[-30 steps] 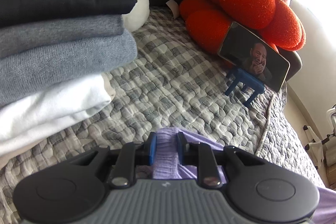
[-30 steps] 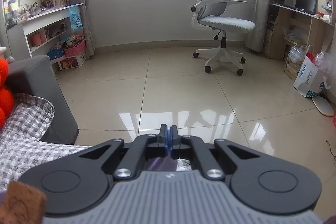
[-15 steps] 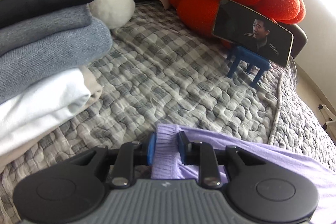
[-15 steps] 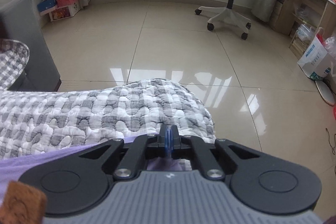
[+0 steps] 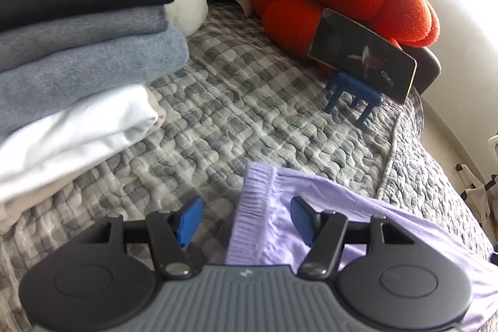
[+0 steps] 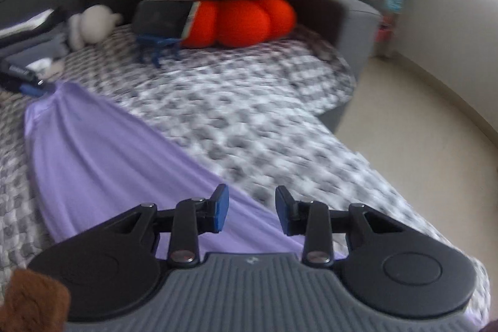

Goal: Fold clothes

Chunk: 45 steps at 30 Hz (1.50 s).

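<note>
Purple garment (image 5: 358, 226) is laid flat on quilt (image 5: 233, 114); soft, light, slippery; waistband (image 5: 252, 207), at 12 o'clock of left gripper (image 5: 246, 220), is best pinched; left gripper and right gripper (image 6: 252, 212) are both spread wide, nothing held.

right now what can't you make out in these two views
- Lilac garment: its near end is hidden under the left tool in the left wrist view, so its type is unclear.
- Folded clothes stack: cut by the left edge.
- Black phone on blue stand: blurred in the right wrist view.
</note>
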### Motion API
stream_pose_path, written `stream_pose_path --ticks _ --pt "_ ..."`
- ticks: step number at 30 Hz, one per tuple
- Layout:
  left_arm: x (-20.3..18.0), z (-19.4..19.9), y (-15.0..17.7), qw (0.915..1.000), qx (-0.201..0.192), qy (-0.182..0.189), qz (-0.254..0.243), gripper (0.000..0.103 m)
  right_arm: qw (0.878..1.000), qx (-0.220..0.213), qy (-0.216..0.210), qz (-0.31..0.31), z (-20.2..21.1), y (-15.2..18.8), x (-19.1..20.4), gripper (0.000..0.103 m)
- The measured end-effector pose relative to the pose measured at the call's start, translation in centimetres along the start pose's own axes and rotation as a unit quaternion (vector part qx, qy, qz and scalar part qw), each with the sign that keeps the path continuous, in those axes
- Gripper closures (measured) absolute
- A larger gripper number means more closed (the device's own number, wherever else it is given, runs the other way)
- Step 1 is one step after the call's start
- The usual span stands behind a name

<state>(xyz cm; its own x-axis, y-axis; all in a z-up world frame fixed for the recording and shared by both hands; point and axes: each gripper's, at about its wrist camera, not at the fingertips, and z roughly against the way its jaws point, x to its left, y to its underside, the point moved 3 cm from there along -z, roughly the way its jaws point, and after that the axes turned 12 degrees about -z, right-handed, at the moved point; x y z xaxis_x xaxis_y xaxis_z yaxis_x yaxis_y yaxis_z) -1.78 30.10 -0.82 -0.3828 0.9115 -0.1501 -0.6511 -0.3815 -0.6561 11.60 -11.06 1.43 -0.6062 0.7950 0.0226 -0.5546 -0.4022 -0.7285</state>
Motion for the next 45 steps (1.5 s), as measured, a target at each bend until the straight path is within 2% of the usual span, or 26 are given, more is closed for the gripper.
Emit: stream_pose_path --ticks 2,5,6,7,8,9,10,11,14,17,21,25,27,29,32,35,41,45 --pt "0.0 0.0 0.3 0.9999 0.004 -0.004 -0.011 0.04 0.997 0.015 -0.066 0.047 -1.6 -0.8 3.9 0.066" --pt "0.1 -0.3 1.0 0.9997 0.01 -0.007 -0.02 0.043 0.993 0.045 -0.096 0.053 -4.1 -1.8 4.8 0.066" --pt "0.1 -0.4 1.2 0.9996 0.011 -0.007 -0.026 0.046 0.991 0.058 -0.107 0.054 -4.5 -1.8 4.9 0.067" --pt "0.1 -0.5 1.4 0.9994 0.01 -0.007 -0.034 0.052 0.989 0.07 -0.119 0.055 -4.9 -1.8 5.0 0.077" --pt "0.0 -0.5 1.5 0.999 0.007 -0.007 -0.044 0.054 0.987 0.073 -0.125 0.063 -5.0 -1.8 5.3 0.088" --pt "0.0 -0.5 1.6 0.9987 0.004 -0.007 -0.051 0.057 0.987 0.071 -0.126 0.071 -4.8 -1.8 5.6 0.091" --pt "0.0 -0.5 1.5 0.9987 0.002 -0.007 -0.051 0.064 0.987 0.07 -0.121 0.08 -4.7 -1.9 5.9 0.101" --pt "0.0 -0.5 1.5 0.9988 0.001 -0.005 -0.049 0.07 0.988 0.063 -0.113 0.089 -4.5 -2.0 6.2 0.101" --pt "0.0 -0.3 1.3 0.999 -0.001 0.005 -0.044 0.076 0.989 0.038 -0.096 0.105 -3.8 -2.6 6.6 0.102" --pt "0.2 -0.4 1.3 0.9992 -0.002 0.009 -0.038 0.076 0.991 0.019 -0.079 0.106 -3.5 -3.3 6.5 0.102" --pt "0.6 -0.4 1.3 0.9995 -0.006 0.012 -0.027 0.073 0.993 0.02 -0.045 0.111 -5.4 -3.1 6.5 0.103" --pt "0.7 -0.4 1.4 0.9995 -0.009 0.009 -0.029 0.066 0.993 0.03 -0.039 0.105 -6.5 -2.5 6.7 0.103" --pt "0.8 -0.3 1.4 0.9995 -0.007 0.013 -0.028 0.06 0.994 0.026 -0.035 0.096 -6.5 -2.5 6.7 0.102" --pt "0.9 -0.3 1.3 0.9996 -0.007 0.015 -0.024 0.047 0.996 0.021 -0.034 0.081 -6.1 -2.7 6.6 0.098" --pt "1.2 0.2 1.2 0.9997 -0.015 0.009 -0.019 0.044 0.998 -0.005 -0.017 0.064 -4.3 -2.8 6.8 0.091" --pt "1.7 0.8 1.1 0.9998 -0.019 0.003 -0.012 0.042 0.999 -0.03 -0.017 0.022 -1.7 -2.5 6.6 0.091" --pt "1.8 2.5 1.2 0.9994 -0.028 -0.004 -0.019 0.041 0.999 -0.026 -0.022 -0.034 1.9 0.4 6.8 0.09" --pt "1.1 4.0 1.1 0.9981 -0.044 -0.007 -0.043 0.04 0.994 -0.034 -0.034 -0.098 5.5 3.0 6.1 0.09"
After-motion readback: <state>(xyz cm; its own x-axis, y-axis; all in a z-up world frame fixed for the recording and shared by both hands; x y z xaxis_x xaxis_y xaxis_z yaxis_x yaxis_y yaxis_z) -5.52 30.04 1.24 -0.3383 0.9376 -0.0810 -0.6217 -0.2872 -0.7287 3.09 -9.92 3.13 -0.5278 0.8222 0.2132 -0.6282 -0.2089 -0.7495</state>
